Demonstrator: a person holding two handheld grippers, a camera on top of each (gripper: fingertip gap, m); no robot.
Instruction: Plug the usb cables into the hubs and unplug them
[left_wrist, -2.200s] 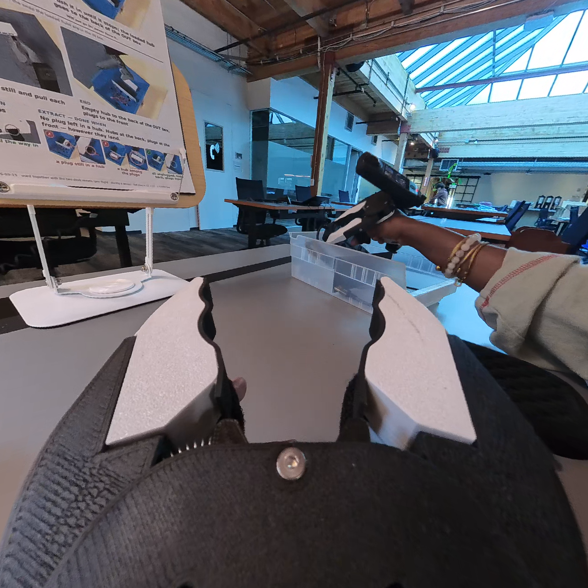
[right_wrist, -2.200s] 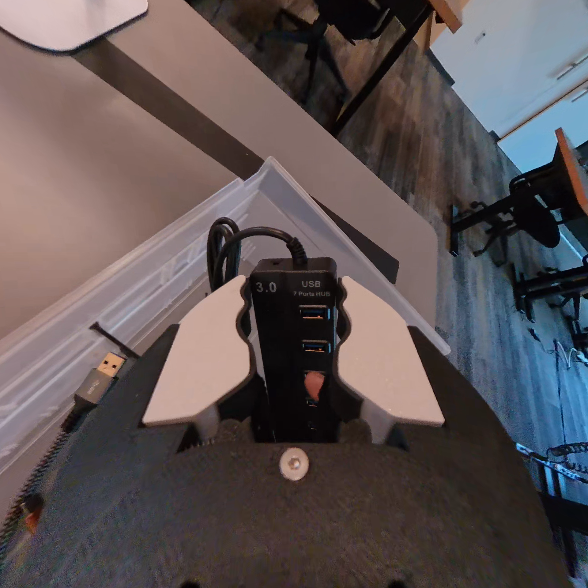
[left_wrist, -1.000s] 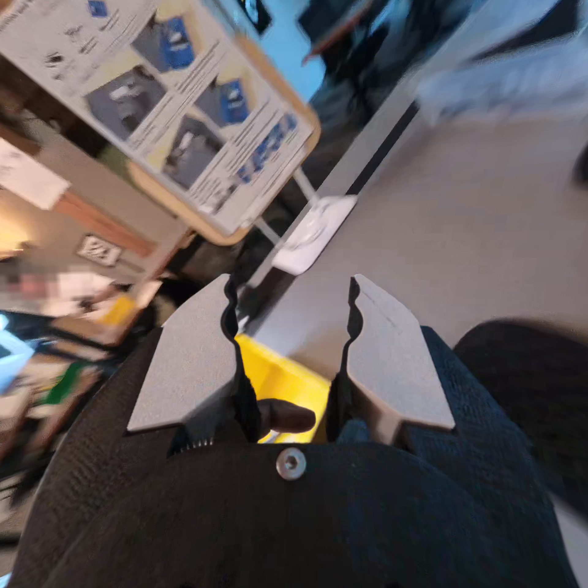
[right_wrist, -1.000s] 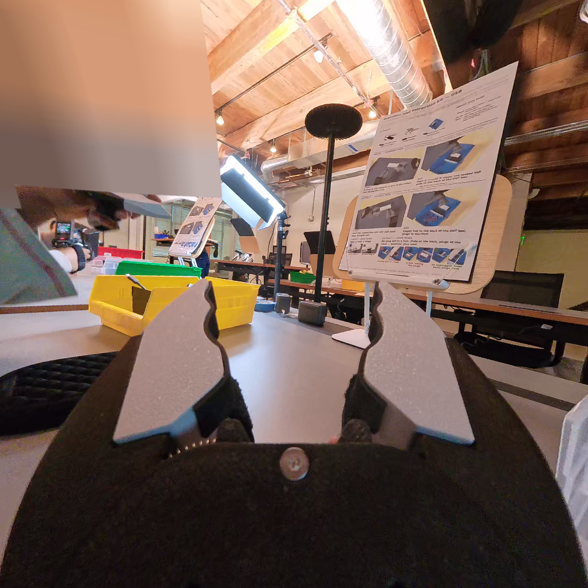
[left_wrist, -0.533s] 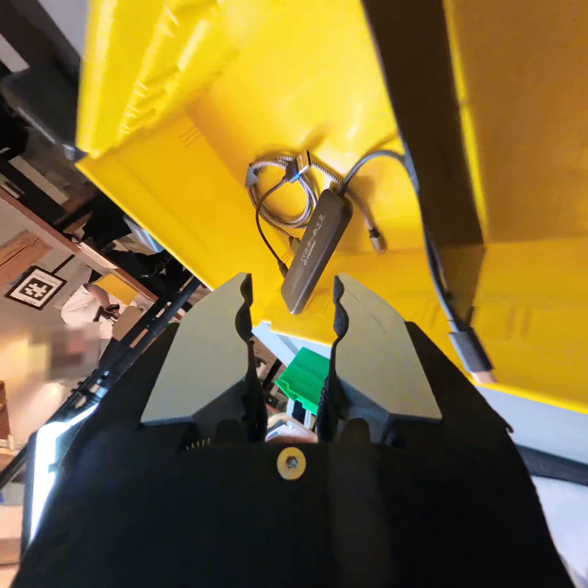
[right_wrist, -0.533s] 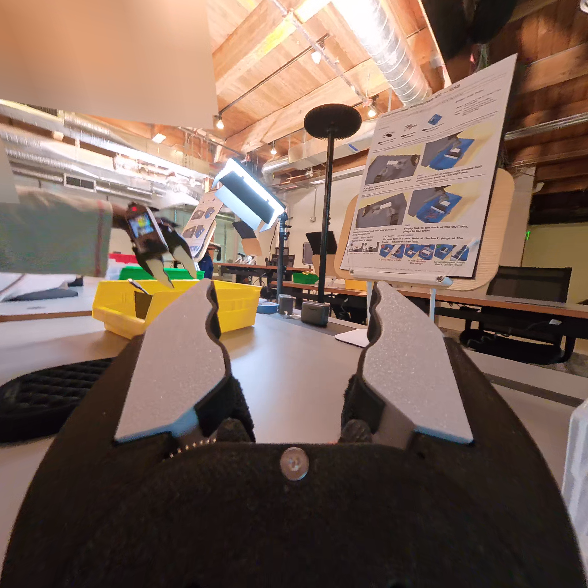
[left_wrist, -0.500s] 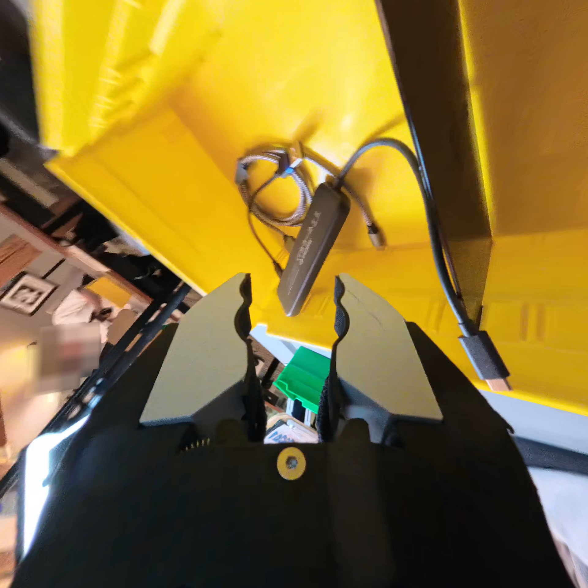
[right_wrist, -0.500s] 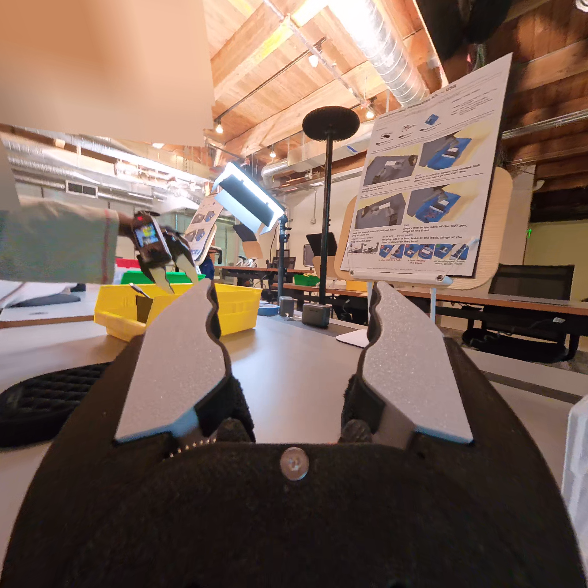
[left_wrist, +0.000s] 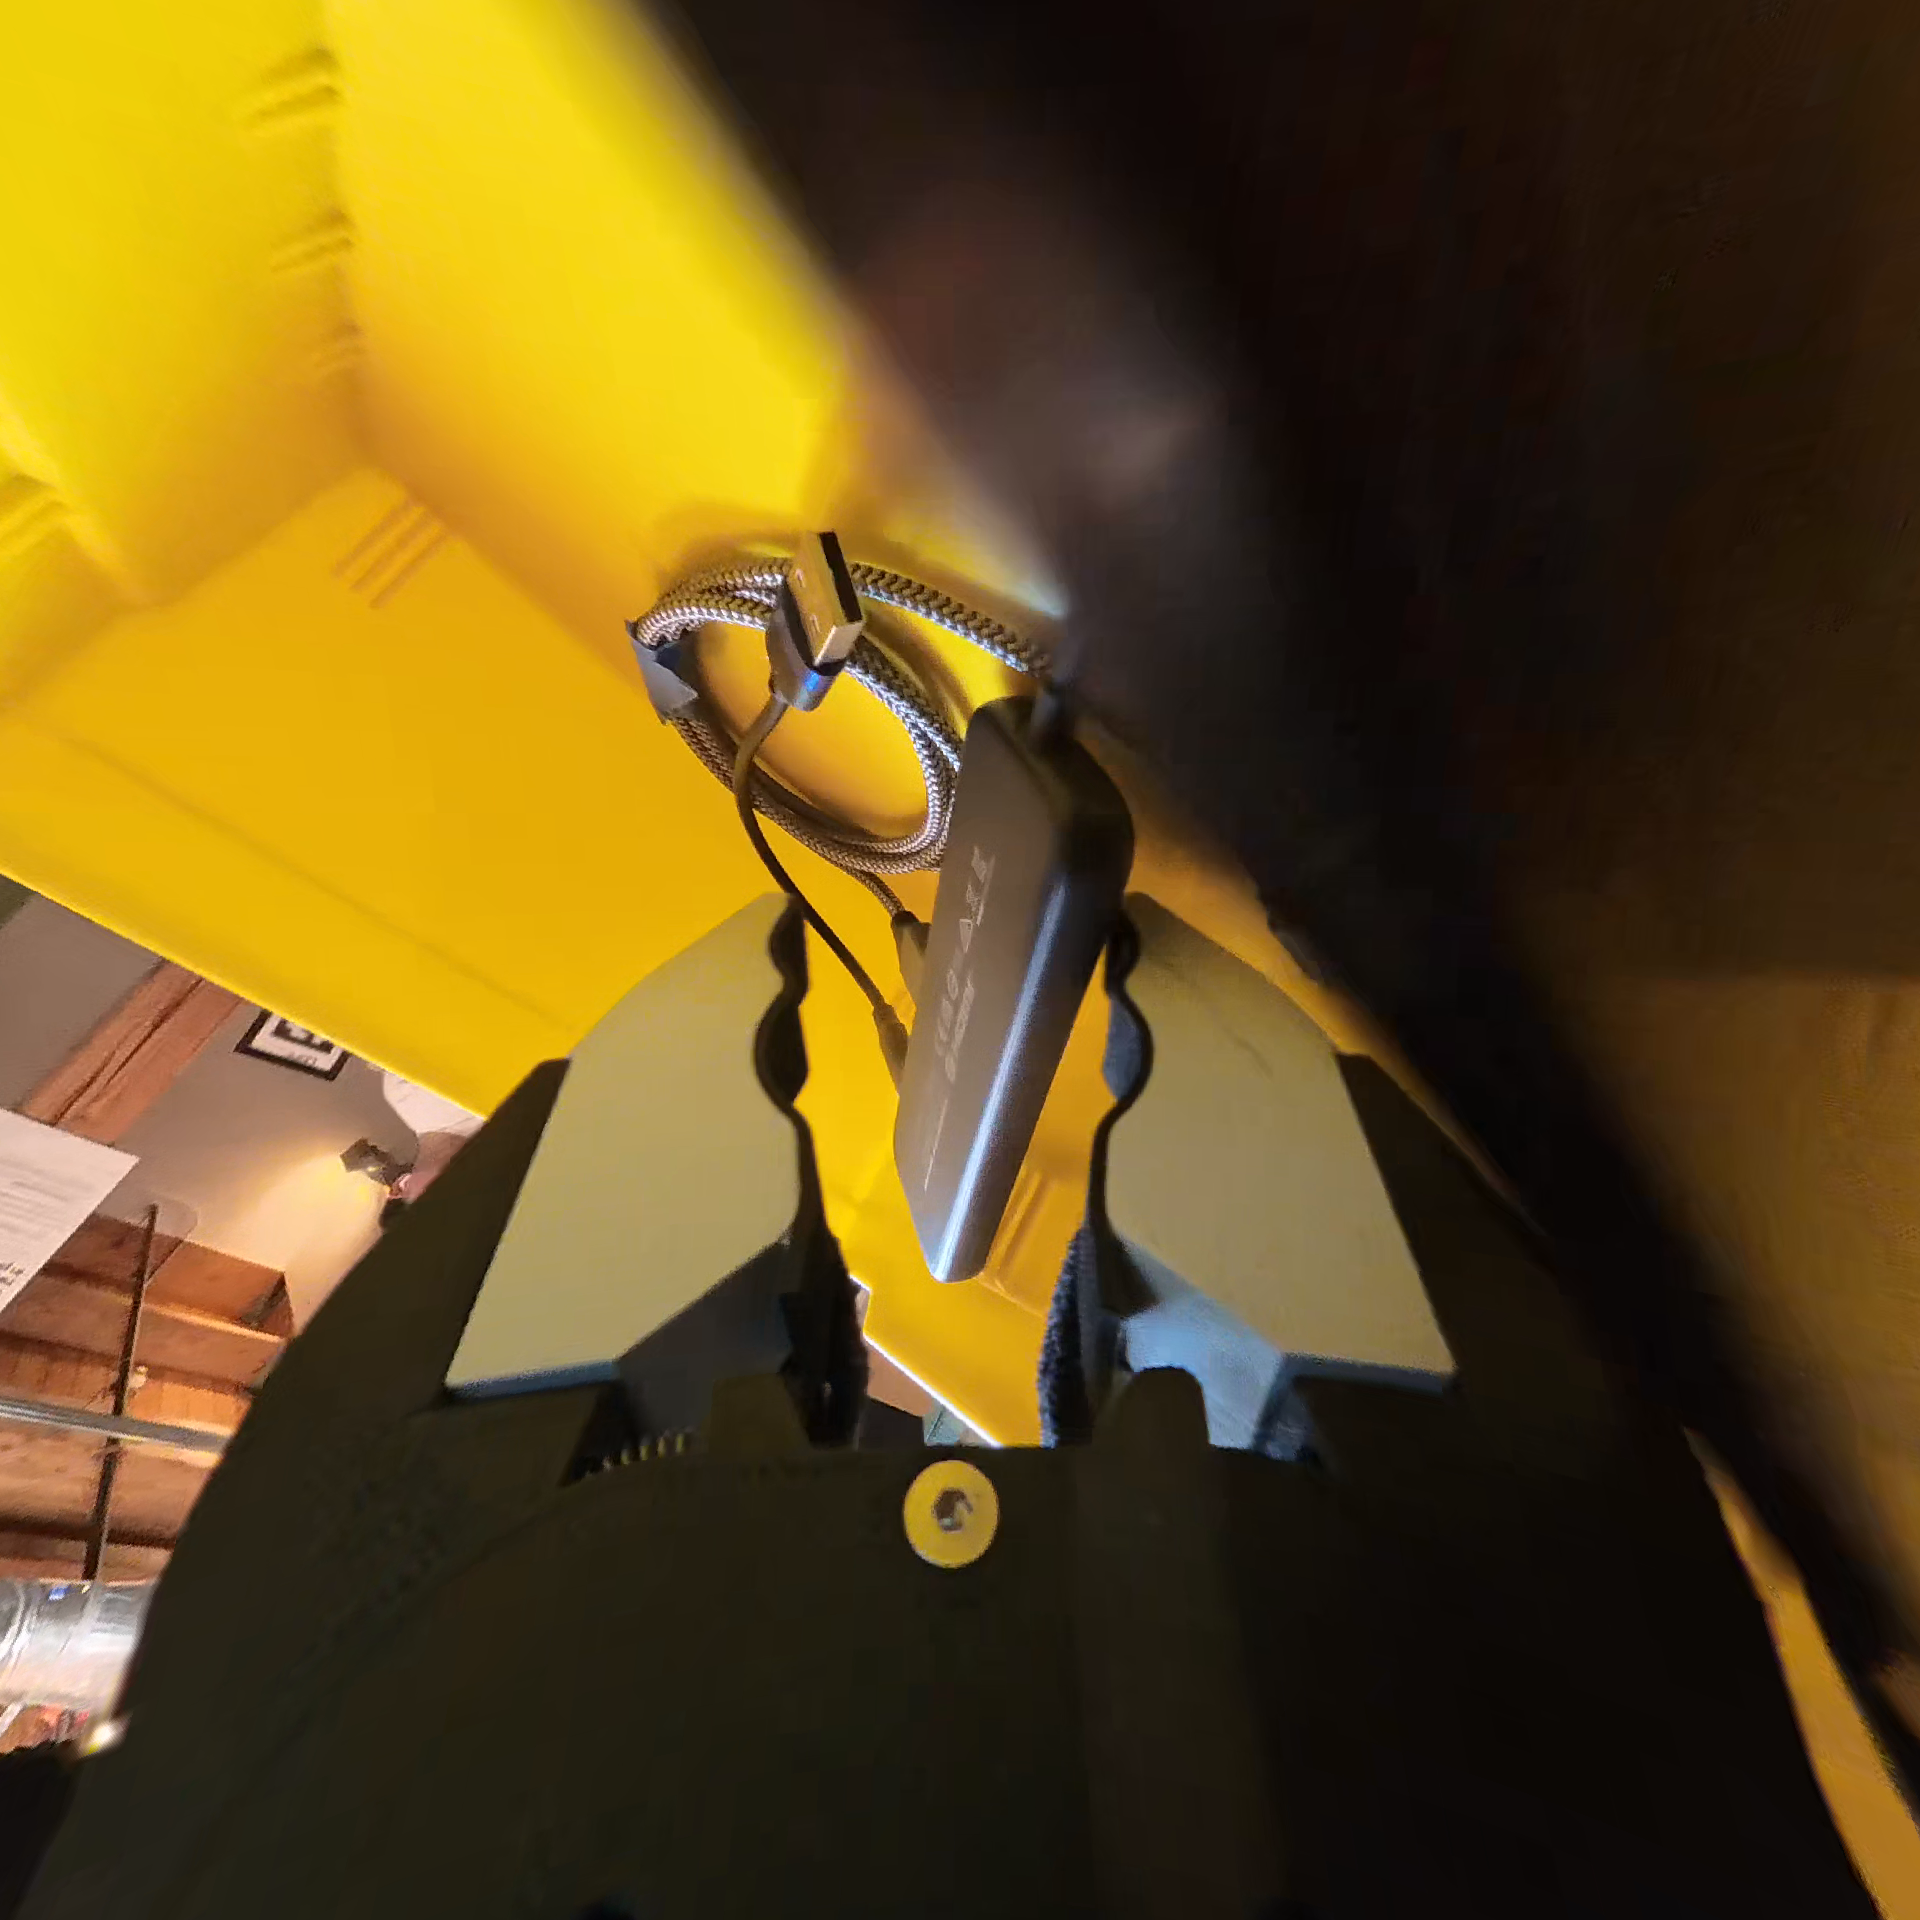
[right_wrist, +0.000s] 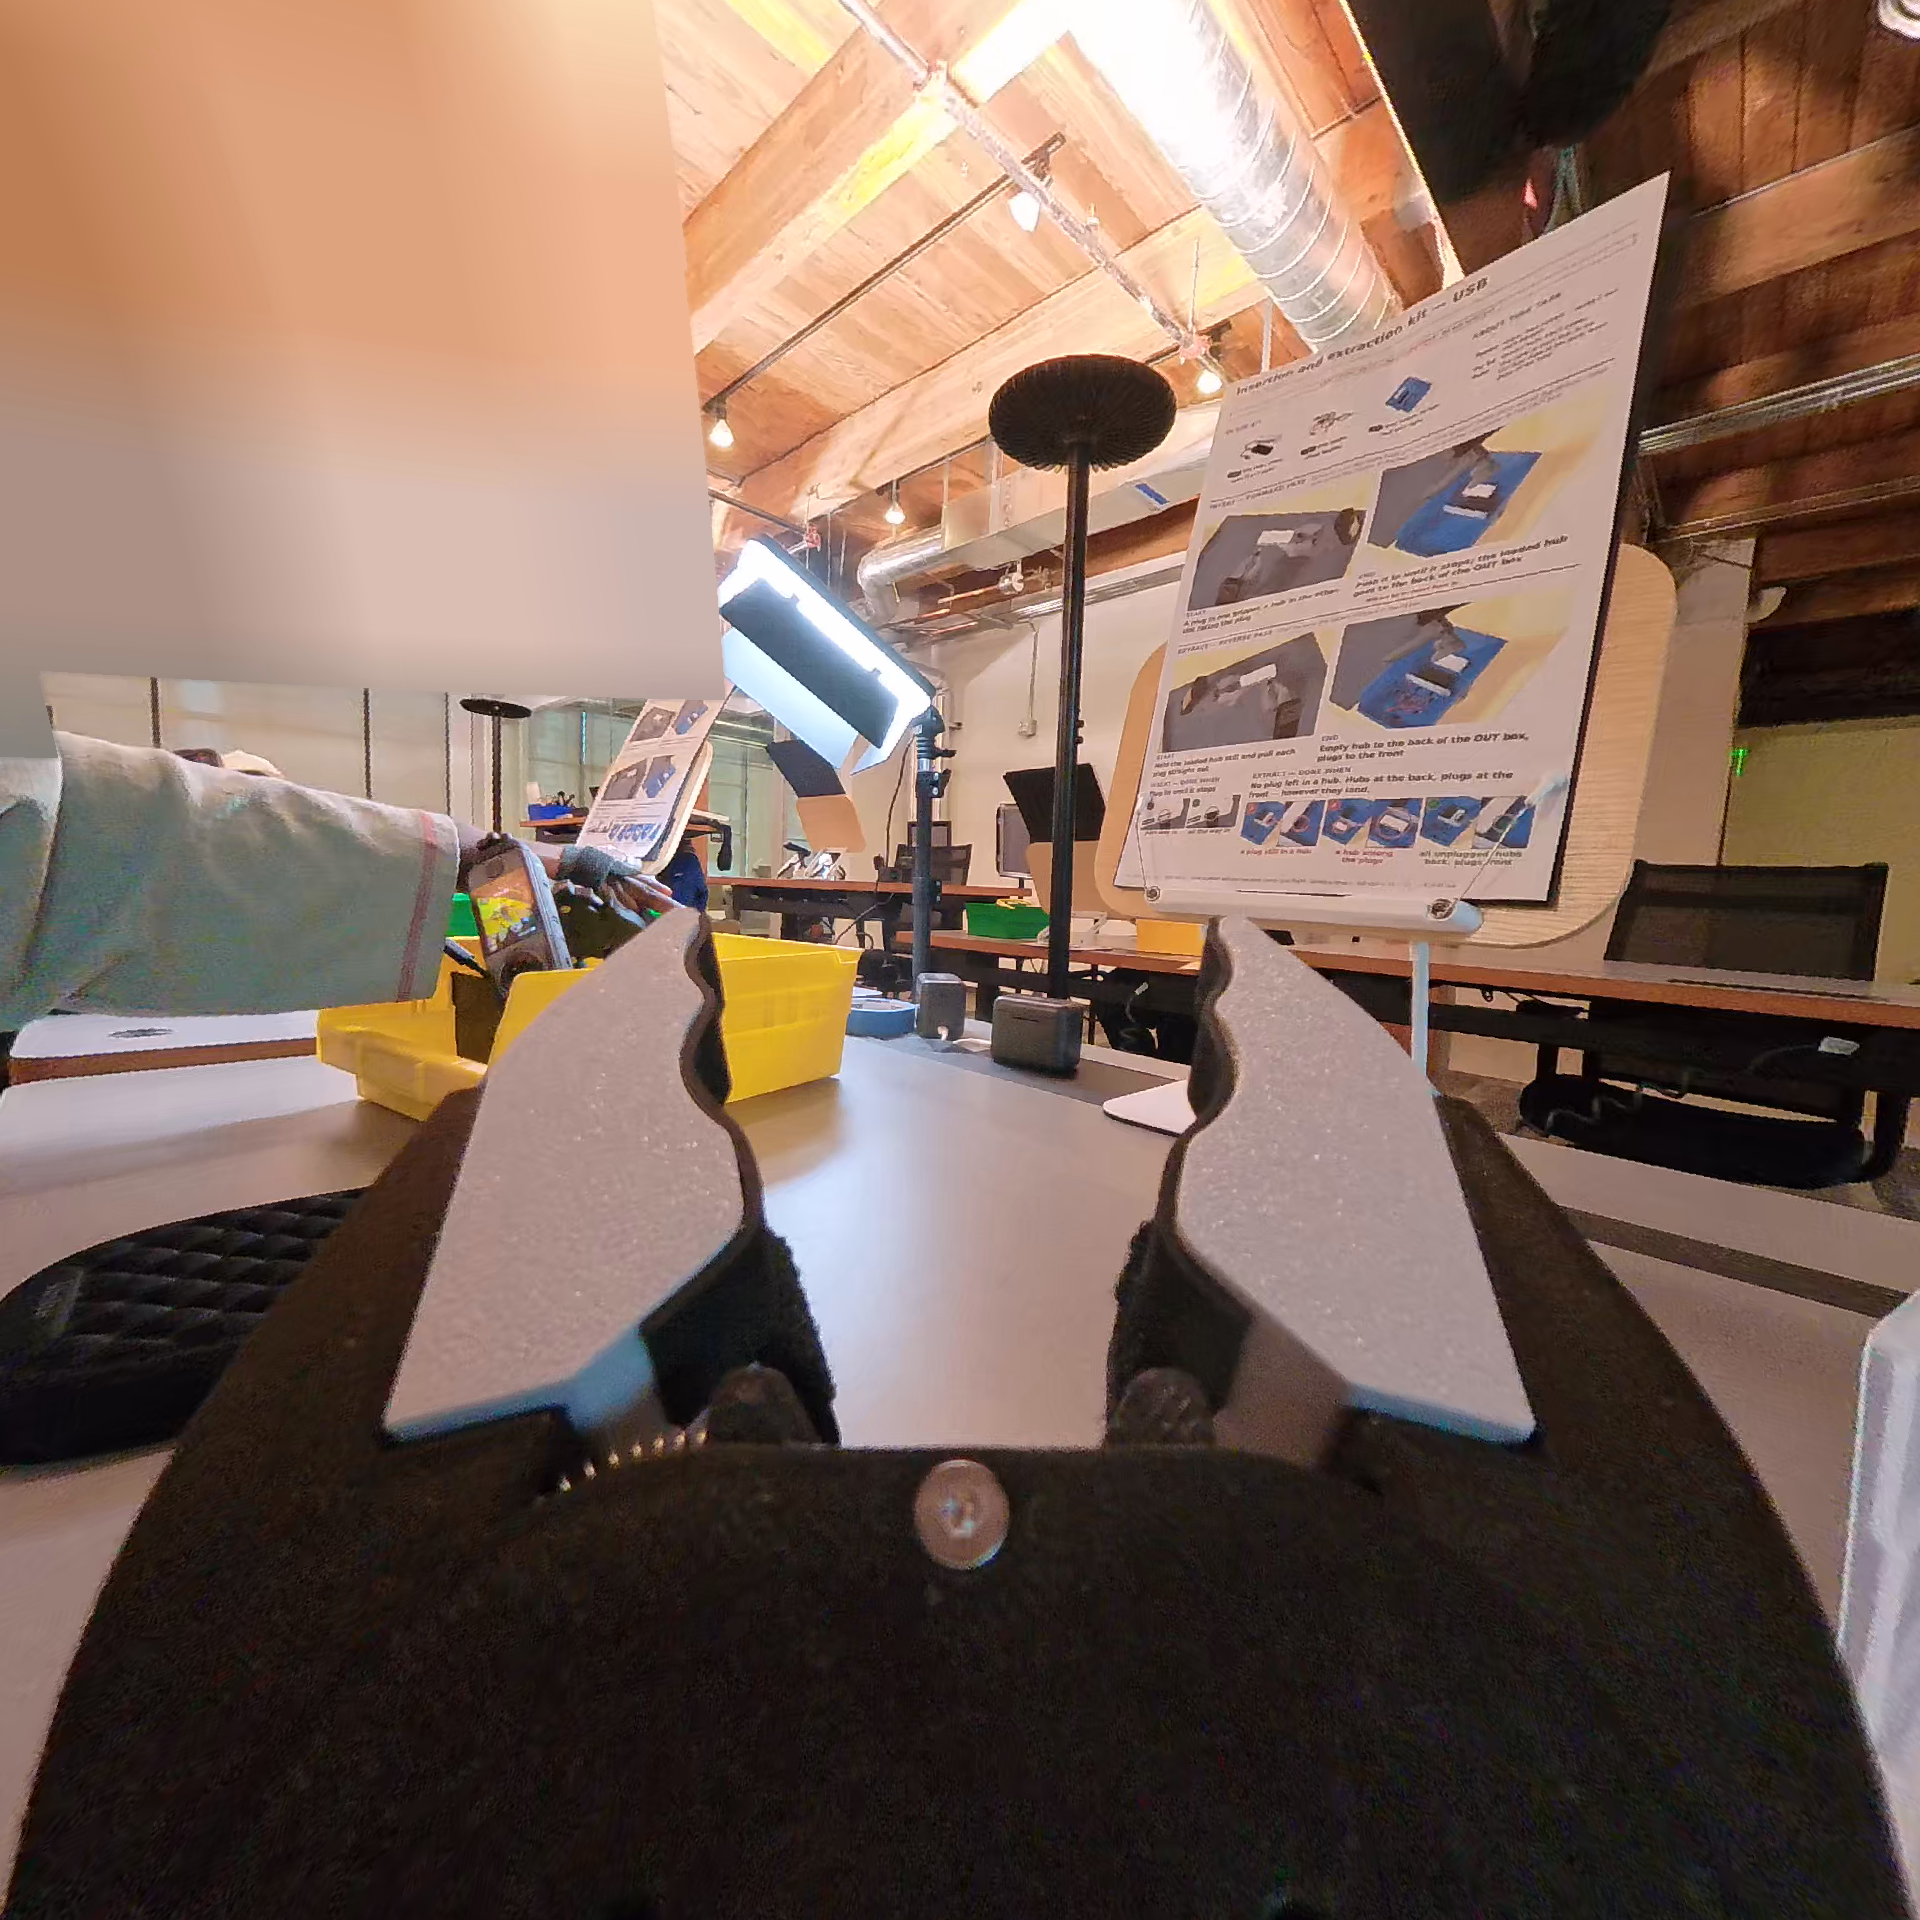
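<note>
In the left wrist view my left gripper (left_wrist: 956, 925) is open and reaches down into the yellow bin (left_wrist: 416, 727). A flat grey hub (left_wrist: 997, 1039) lies between its fingers, close to the right finger. A coiled braided cable (left_wrist: 904, 748) with a USB plug (left_wrist: 821, 613) lies just beyond the hub. In the right wrist view my right gripper (right_wrist: 956, 945) is open and empty, low over the grey table (right_wrist: 956, 1226). The left gripper also shows there (right_wrist: 540, 935), held down into the yellow bin (right_wrist: 790, 997) by a sleeved arm (right_wrist: 229, 883).
A dark divider (left_wrist: 1455, 520) borders the bin compartment on the right. On the table are a black mat (right_wrist: 156, 1309) at the left, an instruction board on a stand (right_wrist: 1392, 644), a black pole (right_wrist: 1070, 727) and a clear bin edge (right_wrist: 1886, 1558) at the far right.
My left gripper swung from over the table to the yellow bin and moved down until the grey hub sits between its fingers. My right gripper let go of a black hub and now holds still.
</note>
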